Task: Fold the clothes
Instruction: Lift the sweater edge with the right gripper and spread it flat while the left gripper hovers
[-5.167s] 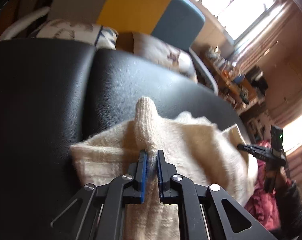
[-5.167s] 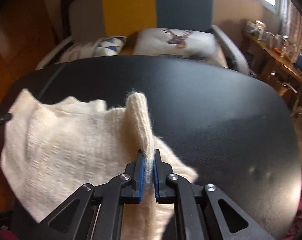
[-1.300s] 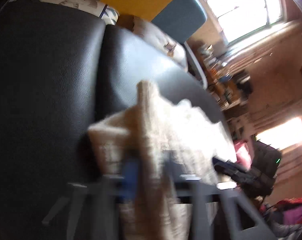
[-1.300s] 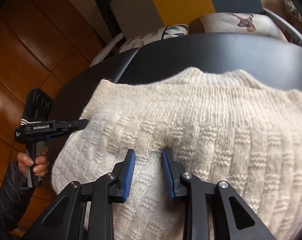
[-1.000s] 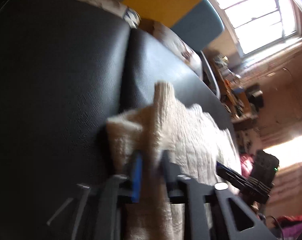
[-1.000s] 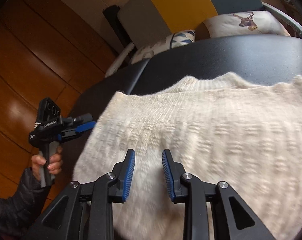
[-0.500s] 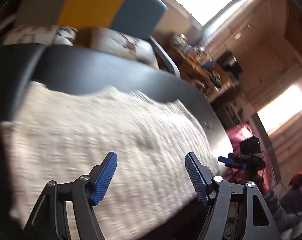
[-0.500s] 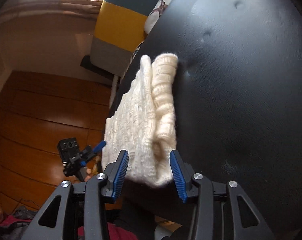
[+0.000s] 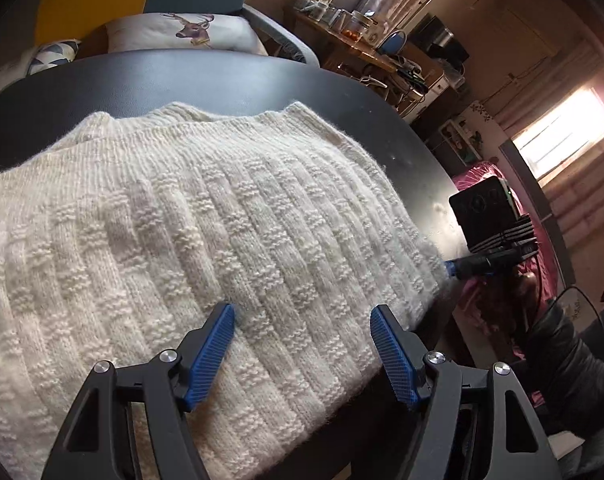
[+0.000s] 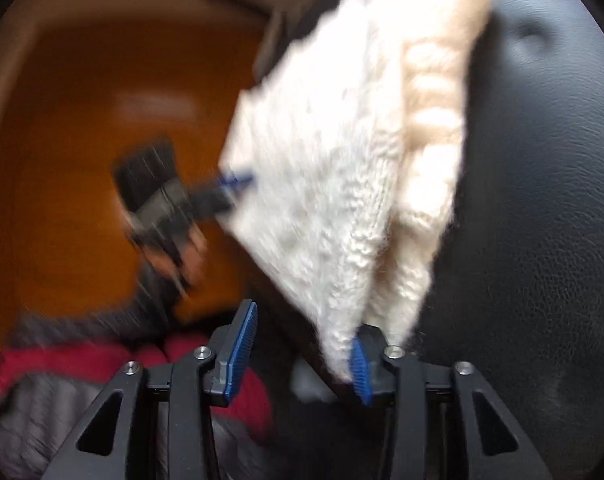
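On the black leather seat point(image 9: 230, 80) the folded cream sweater point(image 9: 206, 216) lies flat, its long side running across my view. My left gripper point(image 9: 302, 332) hovers over its near edge, fingers spread wide, holding nothing. My right gripper point(image 10: 302, 356) is nearer the end corner, fingers also apart, one touching the wool.

We saw the folded sweater point(image 9: 190, 216) filling the near black cushion point(image 9: 206, 80), bare leather open beyond and right of it, deer pillow point(image 9: 182, 32) behind, right gripper point(image 9: 453, 268) crowding its right corner
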{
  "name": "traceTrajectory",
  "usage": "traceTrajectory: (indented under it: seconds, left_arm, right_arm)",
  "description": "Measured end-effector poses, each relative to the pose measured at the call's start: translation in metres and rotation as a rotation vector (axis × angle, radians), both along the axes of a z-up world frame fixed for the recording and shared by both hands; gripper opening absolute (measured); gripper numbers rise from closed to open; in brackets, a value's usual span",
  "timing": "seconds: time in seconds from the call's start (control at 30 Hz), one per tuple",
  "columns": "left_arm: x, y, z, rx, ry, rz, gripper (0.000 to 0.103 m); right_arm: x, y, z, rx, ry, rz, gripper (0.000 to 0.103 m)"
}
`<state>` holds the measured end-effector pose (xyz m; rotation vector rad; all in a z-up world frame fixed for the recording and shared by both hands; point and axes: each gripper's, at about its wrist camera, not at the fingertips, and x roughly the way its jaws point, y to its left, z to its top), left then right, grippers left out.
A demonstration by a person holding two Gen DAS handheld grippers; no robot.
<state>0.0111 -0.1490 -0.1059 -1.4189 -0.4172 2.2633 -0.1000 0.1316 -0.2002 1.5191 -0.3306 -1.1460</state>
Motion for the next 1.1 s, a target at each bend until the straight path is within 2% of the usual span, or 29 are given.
traceTrajectory:
  seconds: [0.07, 0.23, 0.3, 0.4, 0.47, 0.6, 0.7, 0.8, 0.87, 0.9, 0.97, 1.03, 1.1]
  left_arm:
    - [-0.002, 0.0, -0.001, -0.009, -0.011, 0.0, 0.072]
    - [-0.002, 0.009, -0.003, -0.075, 0.008, -0.038, 0.072]
    - [-0.001, 0.005, 0.001, -0.048, 0.007, -0.026, 0.072]
    - [0.001, -0.009, 0.016, 0.033, 0.02, 0.007, 0.072]
    - [-0.001, -0.019, 0.028, 0.052, 0.056, 0.033, 0.072]
    - [-0.013, -0.04, 0.043, 0.063, 0.115, 0.085, 0.072]
    - [-0.025, -0.052, 0.038, 0.069, 0.109, 0.143, 0.072]
    - [-0.033, -0.063, 0.029, 0.035, 0.117, 0.192, 0.072]
    - [-0.039, -0.072, 0.02, -0.022, 0.1, 0.231, 0.072]
    - [-0.043, -0.076, 0.01, -0.037, 0.075, 0.237, 0.072]
    - [-0.046, -0.086, -0.007, -0.009, 0.044, 0.245, 0.069]
    - [-0.043, -0.089, -0.012, 0.007, 0.061, 0.244, 0.069]
    - [-0.042, -0.086, -0.012, -0.013, 0.071, 0.244, 0.069]
  right_arm:
    - [-0.001, -0.01, 0.006, 0.095, 0.057, 0.088, 0.03]
    - [-0.005, -0.022, 0.019, 0.187, 0.116, 0.126, 0.032]
    - [-0.008, -0.011, 0.032, 0.211, 0.175, 0.064, 0.043]
    - [-0.014, 0.01, 0.059, 0.225, 0.279, -0.06, 0.043]
    - [-0.021, 0.016, 0.08, 0.223, 0.384, -0.157, 0.043]
    - [-0.036, -0.014, 0.109, 0.157, 0.581, -0.309, 0.043]
    - [-0.052, -0.051, 0.098, 0.182, 0.622, -0.356, 0.043]
    - [-0.062, -0.081, 0.073, 0.333, 0.635, -0.341, 0.043]
    - [-0.068, -0.089, 0.051, 0.446, 0.618, -0.324, 0.043]
    - [-0.068, -0.086, 0.048, 0.438, 0.622, -0.339, 0.043]
    - [-0.067, -0.083, 0.044, 0.428, 0.624, -0.365, 0.041]
    - [-0.065, -0.084, 0.043, 0.432, 0.624, -0.38, 0.042]
    - [-0.063, -0.087, 0.045, 0.461, 0.648, -0.377, 0.041]
